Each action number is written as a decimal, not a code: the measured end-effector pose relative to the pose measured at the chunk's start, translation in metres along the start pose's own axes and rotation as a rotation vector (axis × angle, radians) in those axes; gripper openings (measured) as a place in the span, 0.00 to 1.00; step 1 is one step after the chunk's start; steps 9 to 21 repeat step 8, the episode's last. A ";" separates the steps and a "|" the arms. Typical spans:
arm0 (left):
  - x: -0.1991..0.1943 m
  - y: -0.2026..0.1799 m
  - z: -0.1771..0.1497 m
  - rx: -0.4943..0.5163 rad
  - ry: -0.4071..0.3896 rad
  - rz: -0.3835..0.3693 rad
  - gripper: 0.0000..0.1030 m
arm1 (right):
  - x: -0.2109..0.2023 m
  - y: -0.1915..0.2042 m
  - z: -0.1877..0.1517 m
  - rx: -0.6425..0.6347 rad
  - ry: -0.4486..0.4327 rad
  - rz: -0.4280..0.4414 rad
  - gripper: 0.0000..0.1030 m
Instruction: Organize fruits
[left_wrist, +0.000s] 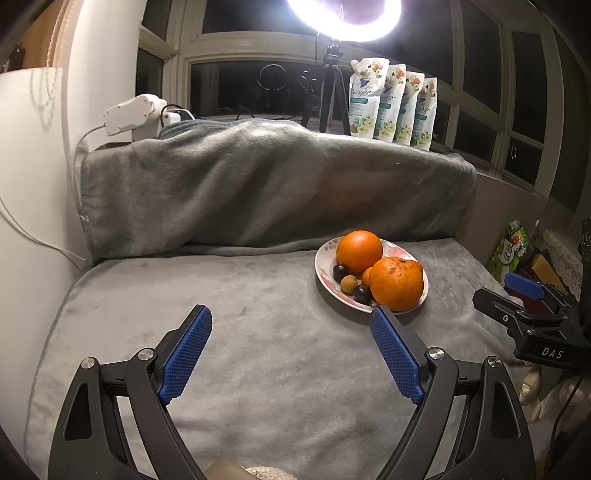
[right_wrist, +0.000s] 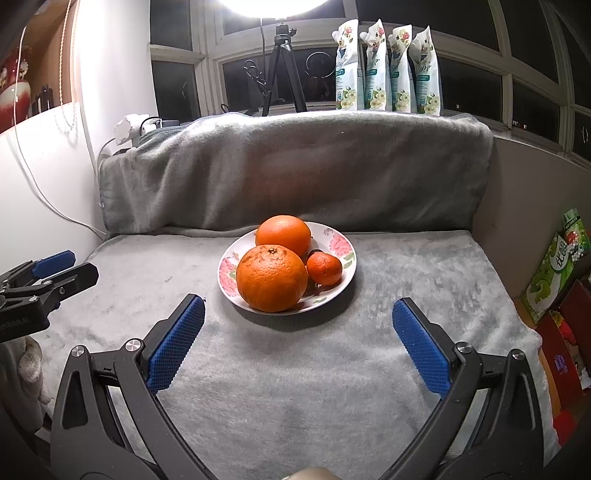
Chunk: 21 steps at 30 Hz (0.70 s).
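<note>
Both my claws, left claw (left_wrist: 291, 319) and right claw (right_wrist: 298, 312), are spread and carry nothing. All the fruit sits piled on the plate (right_wrist: 341, 238) just ahead of my right claw: two oranges (right_wrist: 271, 278), a mandarin (right_wrist: 324, 268), small fruits. I judge the gathering done.

hidden: small mandarin (left_wrist: 366, 276) mostly behind the rough orange (left_wrist: 396, 283) | cut off: ring light (left_wrist: 345, 18) at top edge | unreadable: print on pouches (right_wrist: 388, 70) (too small)
</note>
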<state>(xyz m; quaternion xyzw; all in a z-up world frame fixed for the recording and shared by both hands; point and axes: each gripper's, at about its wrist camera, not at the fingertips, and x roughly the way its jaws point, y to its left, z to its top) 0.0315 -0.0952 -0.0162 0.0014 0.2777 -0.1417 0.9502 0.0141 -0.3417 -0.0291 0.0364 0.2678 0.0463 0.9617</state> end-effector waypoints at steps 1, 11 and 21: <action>0.000 -0.001 0.000 0.000 -0.001 -0.001 0.85 | 0.000 0.000 0.001 -0.001 0.000 0.002 1.00; -0.002 -0.001 -0.001 0.006 -0.011 -0.005 0.85 | 0.004 -0.004 -0.003 -0.004 0.010 -0.003 1.00; -0.002 -0.001 -0.001 0.006 -0.011 -0.005 0.85 | 0.004 -0.004 -0.003 -0.004 0.010 -0.003 1.00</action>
